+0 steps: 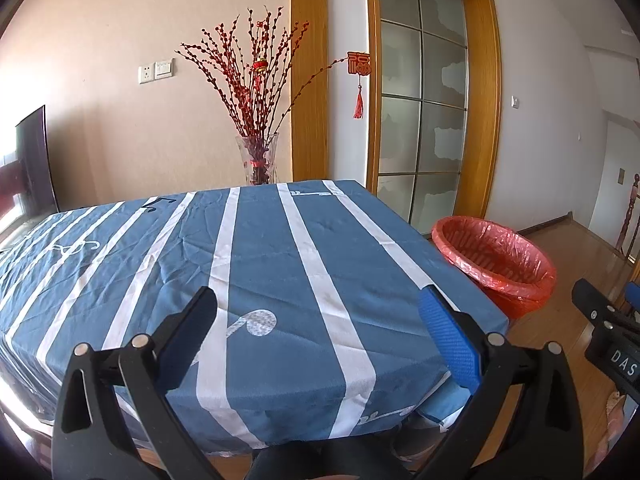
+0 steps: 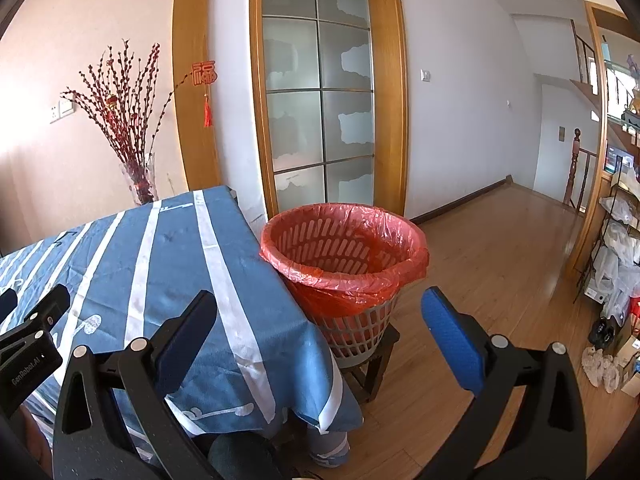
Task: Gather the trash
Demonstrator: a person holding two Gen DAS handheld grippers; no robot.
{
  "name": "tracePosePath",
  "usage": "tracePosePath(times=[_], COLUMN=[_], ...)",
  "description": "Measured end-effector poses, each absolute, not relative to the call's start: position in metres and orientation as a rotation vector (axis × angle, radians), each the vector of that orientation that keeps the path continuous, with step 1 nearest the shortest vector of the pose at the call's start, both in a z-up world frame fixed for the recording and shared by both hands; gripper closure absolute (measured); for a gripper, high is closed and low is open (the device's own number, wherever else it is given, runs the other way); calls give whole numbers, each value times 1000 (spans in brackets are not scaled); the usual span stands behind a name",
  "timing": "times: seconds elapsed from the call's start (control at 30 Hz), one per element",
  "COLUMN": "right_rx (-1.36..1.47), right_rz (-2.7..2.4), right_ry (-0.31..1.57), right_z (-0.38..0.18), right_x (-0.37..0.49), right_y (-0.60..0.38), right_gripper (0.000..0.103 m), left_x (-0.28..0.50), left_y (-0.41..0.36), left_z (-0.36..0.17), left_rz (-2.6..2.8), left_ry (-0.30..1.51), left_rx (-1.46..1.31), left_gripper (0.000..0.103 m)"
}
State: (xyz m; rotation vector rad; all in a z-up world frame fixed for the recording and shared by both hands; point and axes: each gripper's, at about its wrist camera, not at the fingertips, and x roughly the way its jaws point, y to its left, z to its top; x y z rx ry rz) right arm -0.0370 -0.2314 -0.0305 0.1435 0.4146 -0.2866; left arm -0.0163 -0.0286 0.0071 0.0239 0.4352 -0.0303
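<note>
The left gripper (image 1: 318,320) stands with its jaws spread wide and nothing between them, held over the near part of a table under a blue tablecloth (image 1: 260,256) with white stripes. Its right finger (image 1: 448,340) shows a blue textured pad. The cloth between the fingers is bare apart from a printed white music note (image 1: 258,324).

The right gripper (image 2: 320,320) is likewise spread wide and empty, held off the near right corner of the table. Between its fingers, farther off, stands the trash basket (image 2: 352,328), a grey slotted bin lined with a red plastic bag (image 2: 344,276) folded over its rim. The basket sits on a small dark wooden stool (image 2: 372,364), just beside the right edge of the table, with the bag touching the hanging cloth. In the left wrist view the same basket lies to the right of and beyond the jaws.

Readable writing: the body of the left gripper, seen at the left edge of the right wrist view, carries "GenRobot.AI" (image 2: 24,372); the right gripper's body in the left wrist view shows "DAS" (image 1: 622,362), cut off at the edge.

Farther off, a glass vase of red budded branches (image 1: 258,160) stands at the far side of the table, with a red hanging ornament (image 1: 359,65) bearing a Chinese character beside a wood-framed frosted glass door (image 2: 320,92). The floor (image 2: 492,264) is wood.
</note>
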Motion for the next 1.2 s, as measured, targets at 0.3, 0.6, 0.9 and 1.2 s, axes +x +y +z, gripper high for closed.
tracePosePath(times=[0.3,0.6,0.9,1.2], right_rx=[137,138,138,136], right_rz=[-291,-288,-284,-279], right_ry=[409,428,435,441], right_z=[-31,-34,-34,-35], right_x=[-41,-42,-42,-41], right_y=[-229,-228,-227,-226], right_gripper=[2,2,2,2], left_x=[-21,-24,-24,-24], left_y=[-29,-27,-26,-26], left_z=[6,4,3,3], left_rz=[-27,-30,-29,-29], left_ry=[429,438,444,446], left_rx=[21,18,15,13], left_gripper=[4,4,4,4])
